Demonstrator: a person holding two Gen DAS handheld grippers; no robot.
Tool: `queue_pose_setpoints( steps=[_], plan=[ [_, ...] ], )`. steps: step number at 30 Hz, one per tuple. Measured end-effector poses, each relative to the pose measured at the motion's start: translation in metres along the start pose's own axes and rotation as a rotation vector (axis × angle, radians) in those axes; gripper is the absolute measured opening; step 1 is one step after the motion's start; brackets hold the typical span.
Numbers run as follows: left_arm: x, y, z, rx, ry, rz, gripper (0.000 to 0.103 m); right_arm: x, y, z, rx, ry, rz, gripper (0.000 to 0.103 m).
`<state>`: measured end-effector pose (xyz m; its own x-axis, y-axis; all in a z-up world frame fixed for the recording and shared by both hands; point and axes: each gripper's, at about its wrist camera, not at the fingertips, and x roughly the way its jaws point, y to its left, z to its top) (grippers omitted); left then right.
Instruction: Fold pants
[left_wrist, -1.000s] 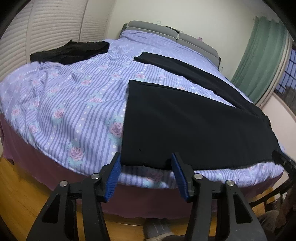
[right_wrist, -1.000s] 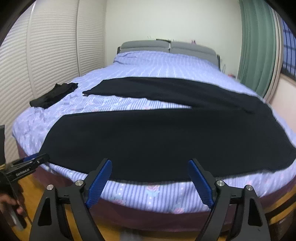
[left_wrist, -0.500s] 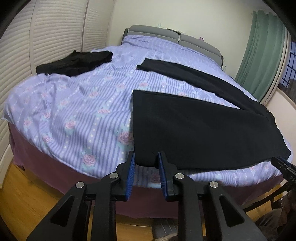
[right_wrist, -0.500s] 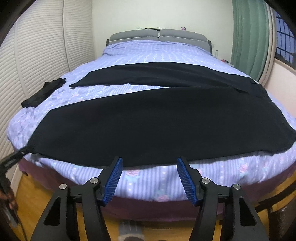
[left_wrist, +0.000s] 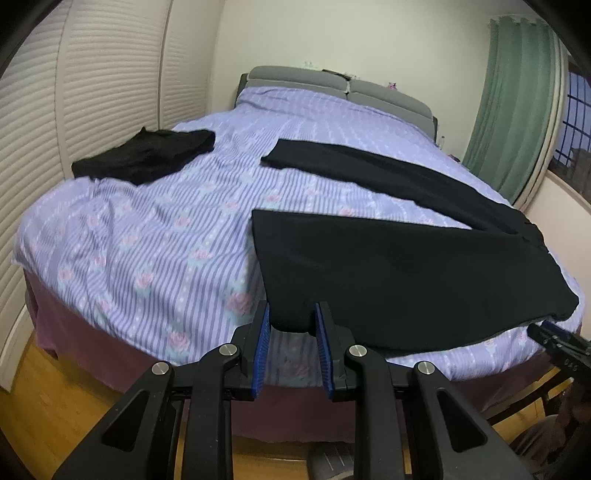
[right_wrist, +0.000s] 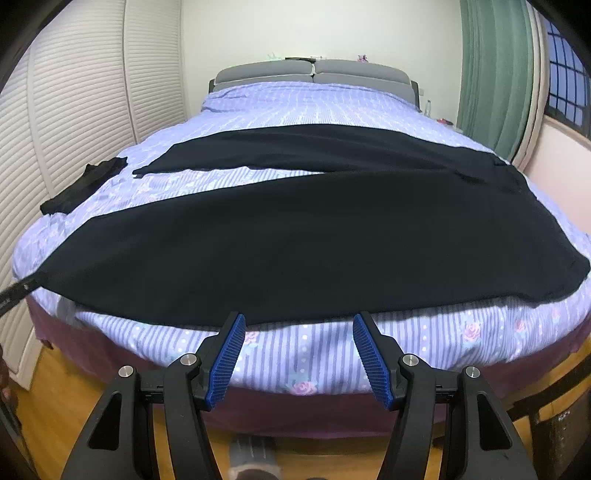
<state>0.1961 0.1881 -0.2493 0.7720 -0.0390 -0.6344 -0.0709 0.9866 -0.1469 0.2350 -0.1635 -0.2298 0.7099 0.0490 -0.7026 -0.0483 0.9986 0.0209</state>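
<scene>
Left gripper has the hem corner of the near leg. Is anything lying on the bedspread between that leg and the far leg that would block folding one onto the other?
Nothing visible does. Only bare striped purple floral bedspread lies between the near leg and far leg of the black pants. The crumpled black garment sits off to the side near the louvred doors. The left gripper pinches the hem; the right gripper is open, short of the edge.

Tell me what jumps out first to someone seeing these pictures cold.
The big black pants spread across the near half of the lilac rose-striped bed, legs running toward the left side. The left tool is pinched on the near corner of a pant leg, while the right tool stands open at the pants' near edge. A smaller dark garment lies crumpled at the far left.
</scene>
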Motion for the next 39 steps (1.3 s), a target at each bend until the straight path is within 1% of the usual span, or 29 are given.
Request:
queue_pose_setpoints(
  steps=[3,7,9,11,15,21,24,27,31,33,34,35,37,39],
  plan=[
    [-0.004,-0.005,0.006,0.017,-0.014,0.005,0.024,0.004,-0.007,-0.003,0.02,0.0,-0.001,0.062],
    [-0.005,-0.011,0.008,0.037,-0.015,0.024,0.024,0.011,-0.013,-0.008,0.04,0.013,0.02,0.062],
    [-0.003,-0.013,0.008,0.038,-0.007,0.034,0.024,0.015,-0.014,-0.009,0.034,0.018,0.012,0.057],
    [-0.001,-0.012,0.008,0.029,0.007,0.035,0.024,0.024,-0.017,-0.008,0.066,0.041,0.051,0.051],
    [-0.001,-0.013,0.008,0.046,0.001,0.047,0.024,0.042,-0.031,-0.007,0.201,0.079,0.173,0.049],
    [0.002,-0.015,0.003,0.057,0.0,0.067,0.024,0.059,-0.035,-0.011,0.276,0.09,0.248,0.049],
    [0.007,-0.011,0.003,0.028,0.017,0.068,0.024,0.063,-0.034,-0.008,0.304,0.074,0.286,0.049],
    [0.008,-0.011,0.003,0.028,0.015,0.074,0.024,0.064,-0.034,-0.001,0.325,0.054,0.297,0.049],
    [0.008,-0.014,0.006,0.037,0.007,0.083,0.024,0.073,-0.034,0.009,0.357,0.056,0.292,0.049],
    [0.008,-0.015,0.007,0.039,0.005,0.09,0.024,0.08,-0.032,0.013,0.358,0.067,0.274,0.049],
    [0.008,-0.016,0.007,0.039,0.006,0.094,0.024,0.086,-0.031,0.014,0.379,0.091,0.268,0.044],
    [0.009,-0.016,0.007,0.038,0.007,0.097,0.024,0.089,-0.032,0.014,0.398,0.104,0.276,0.033],
    [0.008,-0.018,0.008,0.036,0.011,0.1,0.024,0.095,-0.031,0.014,0.423,0.122,0.278,0.015],
    [0.006,-0.019,0.01,0.031,0.011,0.094,0.024,0.089,-0.028,0.017,0.425,0.098,0.276,0.011]
  ],
)
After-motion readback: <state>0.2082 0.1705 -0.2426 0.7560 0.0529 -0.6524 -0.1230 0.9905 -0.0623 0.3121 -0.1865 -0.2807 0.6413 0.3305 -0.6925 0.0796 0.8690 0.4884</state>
